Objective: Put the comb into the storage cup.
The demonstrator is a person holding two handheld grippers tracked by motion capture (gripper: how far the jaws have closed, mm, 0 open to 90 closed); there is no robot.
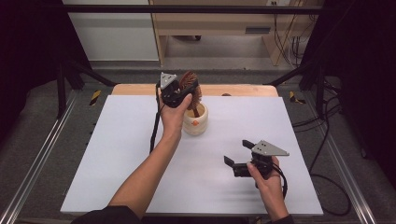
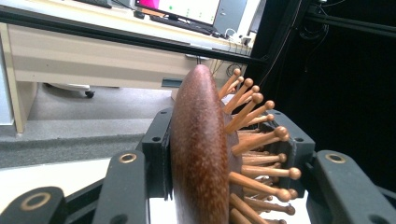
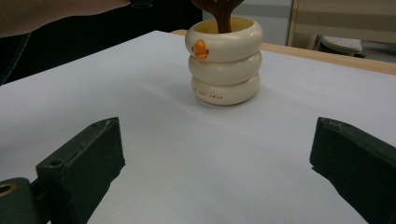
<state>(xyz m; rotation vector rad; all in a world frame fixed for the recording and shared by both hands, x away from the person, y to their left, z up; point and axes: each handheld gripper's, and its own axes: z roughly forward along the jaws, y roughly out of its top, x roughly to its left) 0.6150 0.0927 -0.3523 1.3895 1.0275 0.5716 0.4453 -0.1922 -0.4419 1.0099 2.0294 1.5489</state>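
Note:
A brown wooden hairbrush (image 1: 189, 84) with ball-tipped pegs stands upright, its handle down inside a cream ringed cup (image 1: 196, 120) with an orange duck bill. My left gripper (image 1: 183, 91) is shut on the brush head, above the cup. In the left gripper view the brush (image 2: 198, 149) sits squeezed between the black pads, pegs pointing right. My right gripper (image 1: 237, 152) hovers open over the white sheet at the front right, with nothing between its jaws. In the right gripper view its two fingers frame the cup (image 3: 225, 63), with the brush handle (image 3: 223, 16) going into it.
A white sheet (image 1: 121, 154) covers the wooden table (image 1: 243, 90). Black metal framing and cables run along both sides, and a desk with a monitor (image 2: 180, 7) stands beyond the far edge.

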